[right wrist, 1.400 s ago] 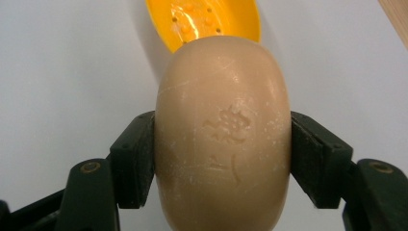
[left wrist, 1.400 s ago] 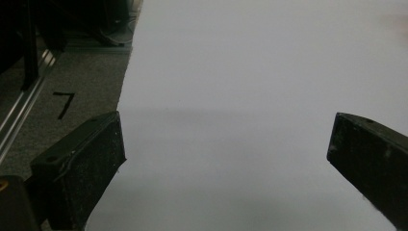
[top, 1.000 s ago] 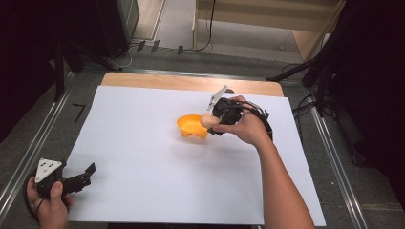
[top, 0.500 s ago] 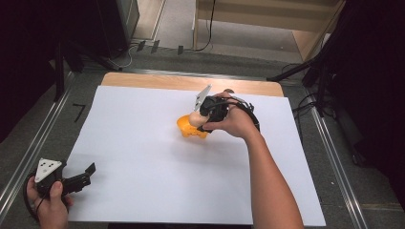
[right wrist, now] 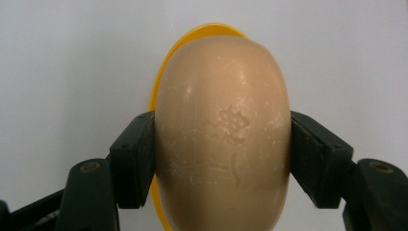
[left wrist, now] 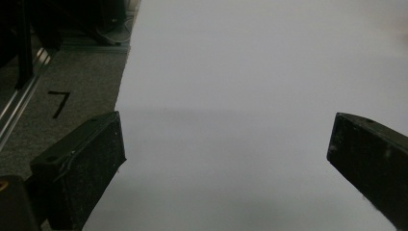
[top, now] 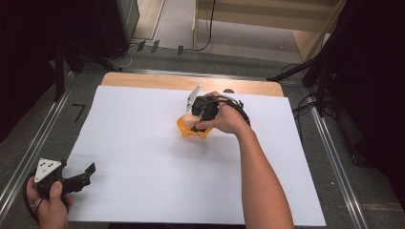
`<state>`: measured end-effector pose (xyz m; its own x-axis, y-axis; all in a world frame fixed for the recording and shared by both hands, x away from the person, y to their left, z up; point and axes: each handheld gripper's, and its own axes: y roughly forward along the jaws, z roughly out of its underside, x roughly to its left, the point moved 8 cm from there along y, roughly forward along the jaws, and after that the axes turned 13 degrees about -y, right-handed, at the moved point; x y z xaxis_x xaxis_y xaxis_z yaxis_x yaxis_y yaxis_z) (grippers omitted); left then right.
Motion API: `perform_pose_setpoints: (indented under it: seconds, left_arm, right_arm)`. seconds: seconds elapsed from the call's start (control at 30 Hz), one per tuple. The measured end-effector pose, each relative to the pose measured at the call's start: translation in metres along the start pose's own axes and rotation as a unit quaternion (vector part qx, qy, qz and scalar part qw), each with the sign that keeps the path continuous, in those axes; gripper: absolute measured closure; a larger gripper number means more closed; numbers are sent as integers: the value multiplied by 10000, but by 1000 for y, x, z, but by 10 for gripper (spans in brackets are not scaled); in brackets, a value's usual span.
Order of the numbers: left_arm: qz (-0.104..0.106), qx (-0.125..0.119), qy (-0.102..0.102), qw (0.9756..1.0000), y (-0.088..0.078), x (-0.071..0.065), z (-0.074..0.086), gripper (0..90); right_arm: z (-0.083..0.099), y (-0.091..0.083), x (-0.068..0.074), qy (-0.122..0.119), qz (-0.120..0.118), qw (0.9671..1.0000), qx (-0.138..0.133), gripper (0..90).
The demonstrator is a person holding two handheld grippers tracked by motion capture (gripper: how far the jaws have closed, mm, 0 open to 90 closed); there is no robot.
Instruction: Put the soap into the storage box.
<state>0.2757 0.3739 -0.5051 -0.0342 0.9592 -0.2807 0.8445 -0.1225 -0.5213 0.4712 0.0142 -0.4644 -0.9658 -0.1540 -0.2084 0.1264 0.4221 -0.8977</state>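
Beige soap [right wrist: 222, 139] sits pinched between the jaws of the right claw [right wrist: 222, 159], directly over a yellow dish [top: 193, 130] near the table's [top: 143, 143] middle. At the near left corner, the left claw [top: 83, 174] rests spread, holding nothing.

Soap bar [right wrist: 223, 139] sits right over the dish [top: 193, 129], mid-desk [top: 143, 157], a bit toward the far edge. Left tongs [top: 85, 174] are way off at the near-left corner.
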Motion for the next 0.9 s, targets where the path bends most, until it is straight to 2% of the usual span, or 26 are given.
perform_pose_setpoints:
  seconds: [0.07, 0.17, 0.5, 0.7, 0.9]
  left_arm:
    - [9, 0, -2, 10000, 0, 0, 0, 1]
    - [10, 3, 0, 10000, 0, 0, 0, 0]
    - [2, 15, 13, 10000, 0, 0, 0, 0]
    - [-6, 18, 16, 10000, 0, 0, 0, 1]
    - [-7, 17, 30, 10000, 0, 0, 0, 1]
  right_arm:
    - [1, 3, 1, -4, -108, 9999, 32, 328]
    - [3, 6, -1, 31, -132, 9999, 98, 327]
    - [6, 4, -3, 213, -208, 9995, -57, 307]
    - [10, -4, -4, 307, -19, 9995, -90, 304]
    - [17, -16, 0, 774, 294, 9960, -332, 321]
